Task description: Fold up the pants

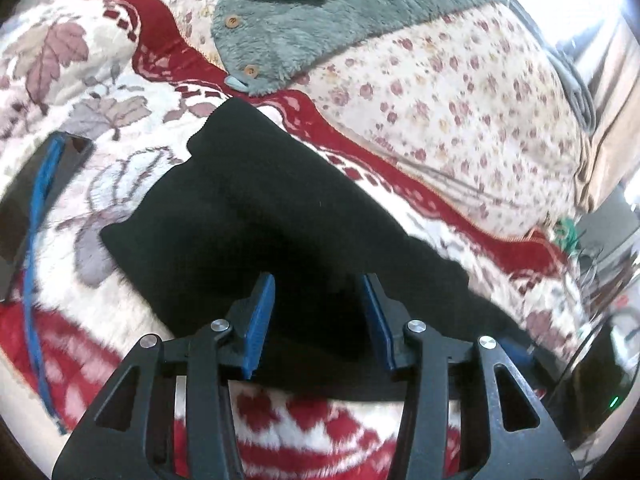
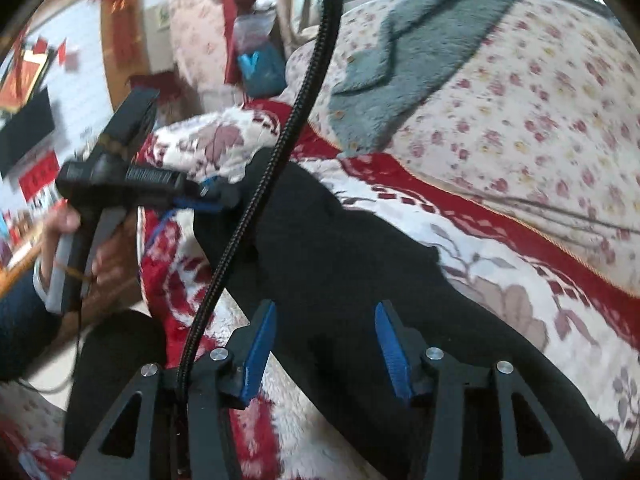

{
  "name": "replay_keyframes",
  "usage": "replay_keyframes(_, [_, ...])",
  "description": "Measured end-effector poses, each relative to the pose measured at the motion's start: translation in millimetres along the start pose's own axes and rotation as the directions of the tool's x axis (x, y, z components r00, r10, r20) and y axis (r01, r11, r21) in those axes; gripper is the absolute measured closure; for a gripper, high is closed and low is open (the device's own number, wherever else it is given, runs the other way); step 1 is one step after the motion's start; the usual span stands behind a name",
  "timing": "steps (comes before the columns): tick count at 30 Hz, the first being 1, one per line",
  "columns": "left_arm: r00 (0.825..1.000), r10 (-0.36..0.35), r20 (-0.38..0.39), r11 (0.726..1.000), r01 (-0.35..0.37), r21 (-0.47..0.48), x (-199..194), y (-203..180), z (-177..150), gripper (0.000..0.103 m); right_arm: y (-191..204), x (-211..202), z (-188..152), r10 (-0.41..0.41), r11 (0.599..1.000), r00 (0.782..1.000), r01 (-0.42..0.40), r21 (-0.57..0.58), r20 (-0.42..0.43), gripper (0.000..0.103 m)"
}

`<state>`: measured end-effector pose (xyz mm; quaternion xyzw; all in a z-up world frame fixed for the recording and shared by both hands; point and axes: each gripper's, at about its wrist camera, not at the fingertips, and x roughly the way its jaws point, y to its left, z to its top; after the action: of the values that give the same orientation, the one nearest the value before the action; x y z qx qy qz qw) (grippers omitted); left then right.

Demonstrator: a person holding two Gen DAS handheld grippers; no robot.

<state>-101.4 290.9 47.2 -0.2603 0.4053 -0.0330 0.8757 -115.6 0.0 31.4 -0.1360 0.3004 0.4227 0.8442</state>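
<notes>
From my feeds the black pants point(image 1: 256, 216) lie on a fuzzy red-and-white floral blanket point(image 1: 100, 80), grey fleece point(image 1: 320, 28) behind, left gripper point(image 1: 318, 320) and right gripper point(image 2: 324, 348) both parted, holding nothing.

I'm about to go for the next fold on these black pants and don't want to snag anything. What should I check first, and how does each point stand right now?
1. Left gripper empty: ok, its jaws stand apart over the black pants, nothing pinched.
2. Right gripper empty: ok, jaws apart above the pants, no cloth between the pads.
3. Pants lying flat on the red and white blanket: ok, no bunching shows; the far end is hard to read.
4. Grey fleece garment clear of the pants: ok, it lies apart, further up the bed.
5. Black braided cable clear of the fold: not ok, in the right wrist view it crosses in front of the pants.
</notes>
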Motion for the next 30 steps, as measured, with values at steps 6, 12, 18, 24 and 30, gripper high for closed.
replay_keyframes(6, [0.999,-0.027,-0.027,0.998,0.025,-0.050,25,2,15,0.049,-6,13,-13,-0.075,0.995,0.995,0.070,-0.068,-0.061,0.053])
replay_keyframes(12, [0.997,-0.074,-0.002,0.994,0.074,-0.087,30,-4,27,0.041,-16,14,-22,-0.080,0.995,0.994,0.075,-0.069,-0.069,0.053])
replay_keyframes(18, [0.993,-0.115,0.026,0.991,0.116,-0.071,26,-8,33,0.041,-8,15,-18,-0.063,0.993,0.995,0.055,-0.105,-0.077,0.053])
replay_keyframes(24, [0.987,-0.140,0.073,0.989,0.143,-0.029,18,-19,39,0.054,-9,21,-17,-0.079,0.993,0.994,0.072,-0.098,-0.072,0.059])
replay_keyframes(30, [0.994,-0.084,0.066,0.995,0.079,0.068,13,-37,43,0.057,-24,16,-14,-0.012,1.000,0.999,0.012,0.003,-0.053,0.072])
